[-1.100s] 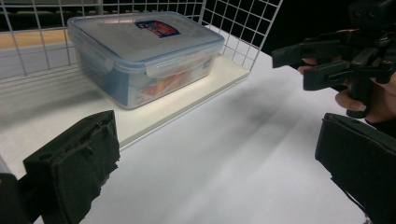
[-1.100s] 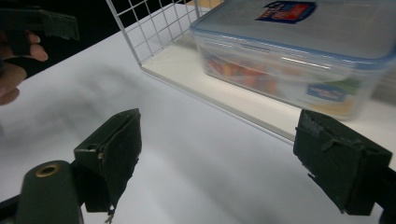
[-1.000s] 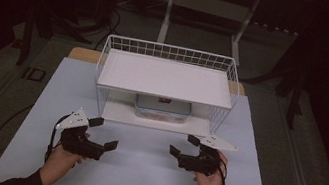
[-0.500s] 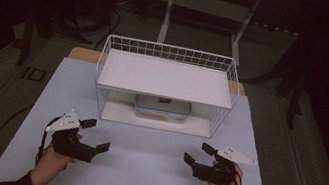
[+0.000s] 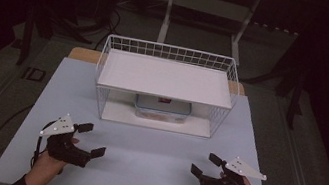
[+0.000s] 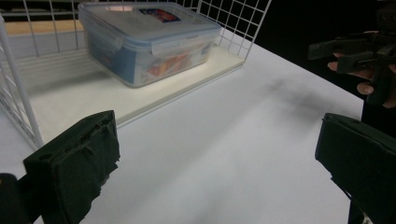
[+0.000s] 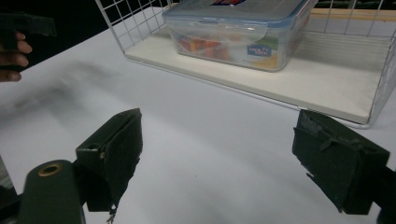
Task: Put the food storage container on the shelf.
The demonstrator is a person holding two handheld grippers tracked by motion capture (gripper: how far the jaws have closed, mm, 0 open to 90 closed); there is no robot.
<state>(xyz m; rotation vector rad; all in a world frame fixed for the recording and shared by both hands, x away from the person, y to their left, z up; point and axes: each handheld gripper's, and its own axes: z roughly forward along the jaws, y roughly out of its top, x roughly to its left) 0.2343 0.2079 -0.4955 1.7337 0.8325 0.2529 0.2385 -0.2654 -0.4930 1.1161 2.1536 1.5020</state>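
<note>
Container (image 5: 161, 109), the clear plastic box with a clip-on lid, sits on the lower board of the white wire rack (image 5: 168, 68), under its upper shelf, and neither of my grippers touches it; I read my left gripper (image 5: 91, 140) as released, jaws spread wide with nothing between them, hovering over the near left part of the desk (image 5: 153, 146); my right gripper (image 5: 206, 165) is likewise released, jaws wide apart and empty, over the near right part of the desk; the two grippers are well apart from each other, each tilted inward toward the middle; in the left gripper view I see bare white desk between my black jaws, the container (image 6: 147, 39) farther off to the upper left inside the rack (image 6: 18, 98), and the other hand (image 6: 362, 74) with its gripper at the right edge; in the right gripper view the desk (image 7: 196, 135) again lies bare between the jaws, the container (image 7: 238, 30) rests on the rack's base board (image 7: 322, 88) ahead, its coloured contents showing through the wall and a blue label on its side; the rack stands at the far middle of the desk, well apart from both grippers; dark floor surrounds the desk.
</note>
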